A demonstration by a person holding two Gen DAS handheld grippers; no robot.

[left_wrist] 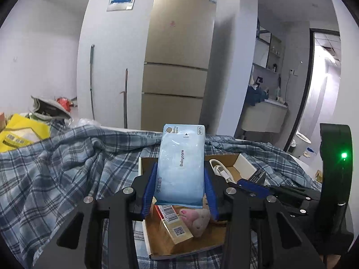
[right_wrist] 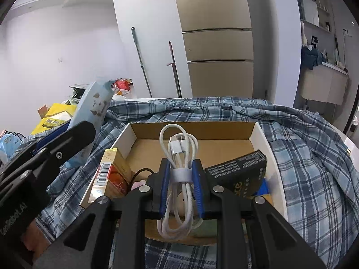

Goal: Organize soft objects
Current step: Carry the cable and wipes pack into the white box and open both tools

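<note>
Left gripper (left_wrist: pixel 179 179) pinches a blue wipes pack (left_wrist: pixel 181 163); right gripper (right_wrist: pixel 180 181) squeezes a white cable bundle (right_wrist: pixel 179 157). Both hang over the cardboard box (right_wrist: pixel 262 134), not dropped in yet.

You have two grippers in view: the left gripper (left_wrist: pixel 180 182) and the right gripper (right_wrist: pixel 181 185). Count one light blue wipes pack (left_wrist: pixel 180 164) and one coiled white cable (right_wrist: pixel 179 157), bound by one strap.

You have one cardboard box (right_wrist: pixel 193 129). Inside it, count one gold carton (right_wrist: pixel 112 174) with a barcode, one black box (right_wrist: pixel 237 171) with printed text, and one pink soft toy (left_wrist: pixel 198 220).

One plaid blanket (right_wrist: pixel 303 157) covers the surface. Behind it, count one refrigerator (left_wrist: pixel 179 56) with three door sections and two long handles (right_wrist: pixel 140 60) leaning on the wall. One yellow bag (left_wrist: pixel 20 132) lies at the left.
</note>
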